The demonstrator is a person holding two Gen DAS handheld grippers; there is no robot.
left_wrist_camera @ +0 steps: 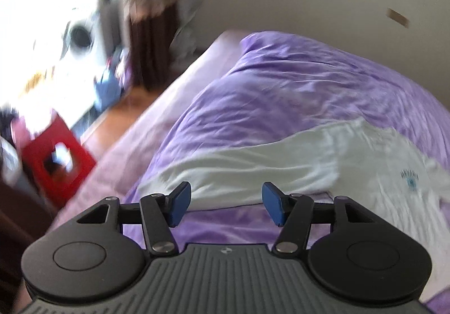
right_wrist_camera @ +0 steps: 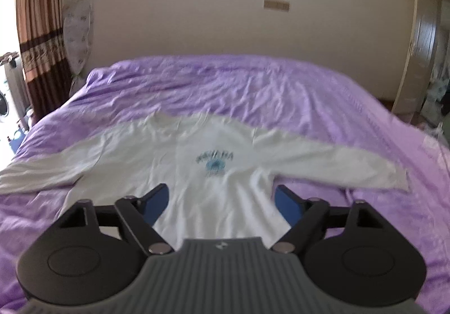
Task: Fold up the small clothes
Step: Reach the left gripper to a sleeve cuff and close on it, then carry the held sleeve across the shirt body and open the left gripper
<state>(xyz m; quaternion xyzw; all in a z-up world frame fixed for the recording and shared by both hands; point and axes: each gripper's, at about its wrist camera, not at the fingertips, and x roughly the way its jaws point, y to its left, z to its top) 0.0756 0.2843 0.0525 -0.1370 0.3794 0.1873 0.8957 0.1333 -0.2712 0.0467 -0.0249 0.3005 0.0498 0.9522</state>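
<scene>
My left tool has its jaws standing fairly wide with nothing between them, and it hangs over the bed just short of the shirt's left sleeve, which runs away to the left edge of the cover. From here the shirt lies ahead and to the right of that tool, so I judge the left sleeve is the left tool's to take. My right tool is also spread wide and empty, poised over the near hem with the body of the shirt straight ahead; the right sleeve stretches off to its right. The long axis that matters is the sleeve line, running left to right across the bed, with the collar at the far side. The shirt is white, long-sleeved, laid flat face up with a small blue print on the chest, lightly creased, on a rumpled purple cover.
</scene>
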